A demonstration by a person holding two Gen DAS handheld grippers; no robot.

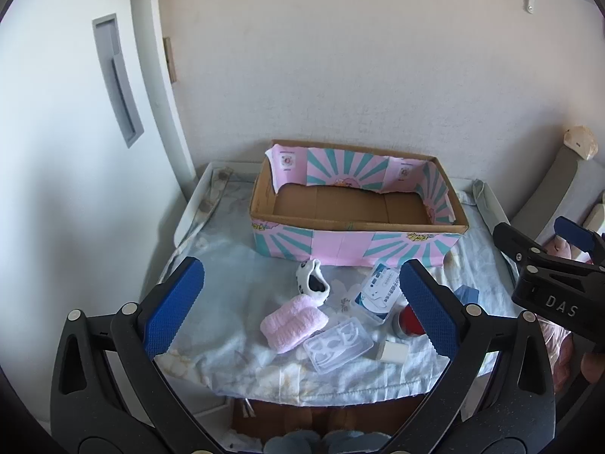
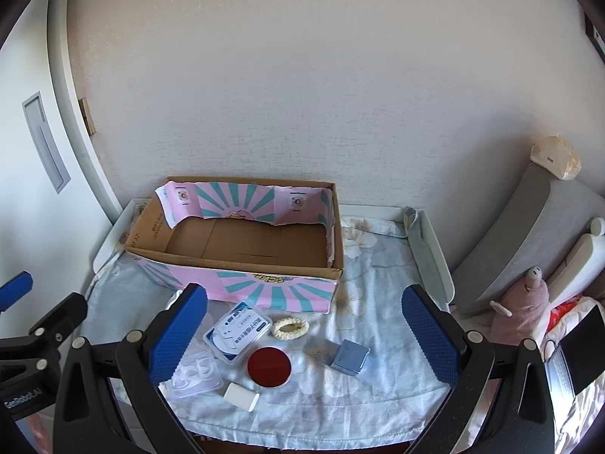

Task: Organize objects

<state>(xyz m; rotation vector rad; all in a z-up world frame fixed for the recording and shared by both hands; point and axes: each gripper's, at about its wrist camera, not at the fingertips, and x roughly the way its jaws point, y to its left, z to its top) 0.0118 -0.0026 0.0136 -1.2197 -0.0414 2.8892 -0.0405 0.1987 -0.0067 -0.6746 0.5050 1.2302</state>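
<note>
Left wrist view: start of sorting, pink-and-teal cardboard box (image 1: 357, 212) bare inside, pink fluffy sock roll (image 1: 293, 323) and clutter on counter before it. Both fingers spread wide, holding nothing. Next: descend, grasp one.

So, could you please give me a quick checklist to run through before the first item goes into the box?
1. Left claw open and holding nothing: ok.
2. Right claw open and holding nothing: ok.
3. Cardboard box open at the top, floor bare: ok.
4. Items lie in front of the box within view: pink towel, red lid, blue cube, scrunchie: ok.
5. Clear case free of the towel: cannot tell, their edges meet.
6. Cloth flat under the items: not ok, wrinkled.
</note>
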